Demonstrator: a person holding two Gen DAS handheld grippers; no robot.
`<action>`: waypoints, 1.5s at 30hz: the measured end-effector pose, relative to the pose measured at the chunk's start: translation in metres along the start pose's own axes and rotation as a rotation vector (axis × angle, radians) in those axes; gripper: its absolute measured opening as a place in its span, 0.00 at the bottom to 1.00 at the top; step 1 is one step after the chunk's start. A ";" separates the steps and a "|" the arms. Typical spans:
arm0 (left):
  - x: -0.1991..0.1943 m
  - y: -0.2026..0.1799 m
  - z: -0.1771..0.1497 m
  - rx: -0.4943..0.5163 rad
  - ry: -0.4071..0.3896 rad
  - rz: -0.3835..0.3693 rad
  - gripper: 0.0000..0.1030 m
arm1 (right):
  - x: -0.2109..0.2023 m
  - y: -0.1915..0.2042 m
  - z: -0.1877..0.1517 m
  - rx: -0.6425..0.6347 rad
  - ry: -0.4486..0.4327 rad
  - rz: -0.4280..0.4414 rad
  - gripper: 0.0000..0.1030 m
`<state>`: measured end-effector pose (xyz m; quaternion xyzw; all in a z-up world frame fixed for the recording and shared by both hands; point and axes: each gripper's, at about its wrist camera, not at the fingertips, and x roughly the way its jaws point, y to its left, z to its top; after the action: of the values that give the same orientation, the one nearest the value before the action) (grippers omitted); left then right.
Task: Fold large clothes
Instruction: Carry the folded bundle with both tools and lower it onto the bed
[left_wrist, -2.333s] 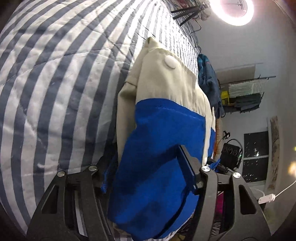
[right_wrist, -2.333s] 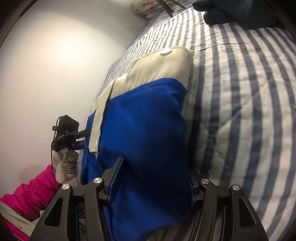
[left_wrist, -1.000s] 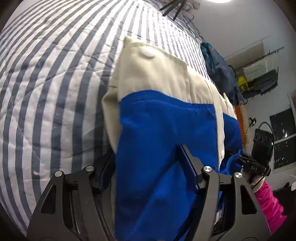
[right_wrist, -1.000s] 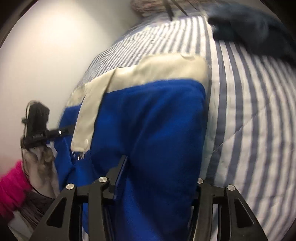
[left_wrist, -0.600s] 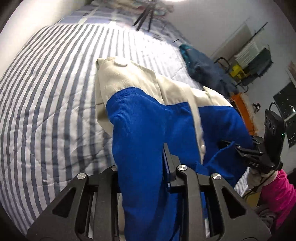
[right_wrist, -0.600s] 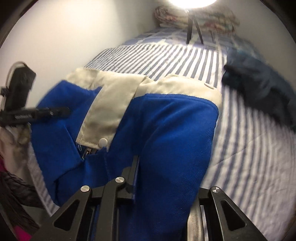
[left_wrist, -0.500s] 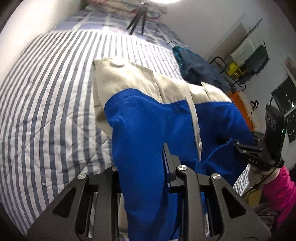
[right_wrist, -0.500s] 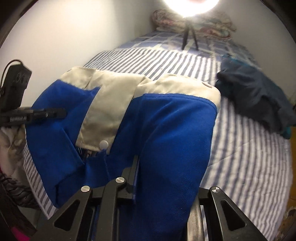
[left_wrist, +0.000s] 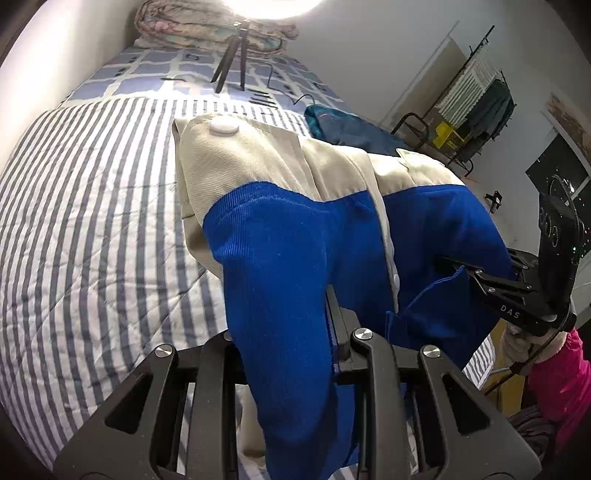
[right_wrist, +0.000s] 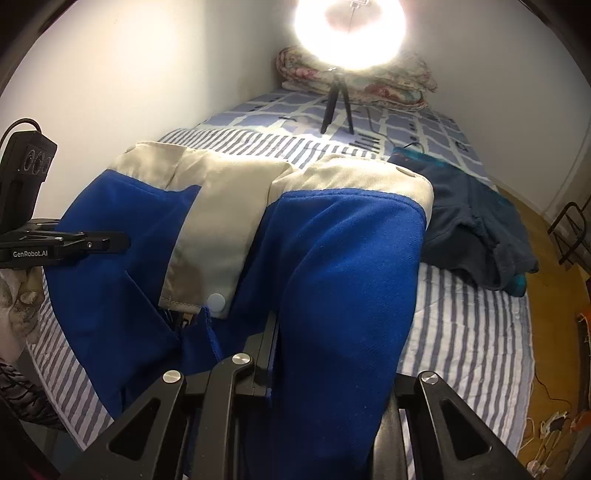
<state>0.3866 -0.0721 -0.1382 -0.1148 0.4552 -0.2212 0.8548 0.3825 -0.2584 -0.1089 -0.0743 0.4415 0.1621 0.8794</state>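
Lifted off bed (left_wrist: 92, 221) now: blue-cream garment (left_wrist: 280, 258), draped, both grippers (left_wrist: 284, 314) (right_wrist: 328, 354) clamped on blue cloth.

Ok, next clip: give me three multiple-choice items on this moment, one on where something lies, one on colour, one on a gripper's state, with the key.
1. Where does the dark teal garment lie?
A. on the striped bed cover, beside the lifted jacket
B. on the floor
C. hung on the tripod

2. What colours is the jacket held by the grippers?
A. red and black
B. blue with a cream upper part
C. all green

3. How is the left gripper?
A. open above the bed
B. shut on the blue cloth
C. shut on the tripod

Key: 1 A, the right wrist view shows it flat on the stripes right of the jacket; 2 B, both views show blue below cream; 3 B, its fingers pinch a blue fold.
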 end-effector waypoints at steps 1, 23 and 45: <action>0.002 -0.002 0.002 0.007 -0.002 0.000 0.22 | -0.001 -0.004 0.000 0.002 -0.004 -0.005 0.18; 0.102 -0.106 0.141 0.171 -0.074 -0.120 0.22 | -0.031 -0.168 0.062 0.071 -0.115 -0.166 0.18; 0.272 -0.128 0.264 0.177 -0.066 0.010 0.31 | 0.091 -0.321 0.123 0.210 -0.081 -0.261 0.28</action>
<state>0.7033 -0.3171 -0.1375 -0.0435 0.4057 -0.2523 0.8774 0.6379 -0.5057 -0.1118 -0.0323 0.4067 0.0023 0.9130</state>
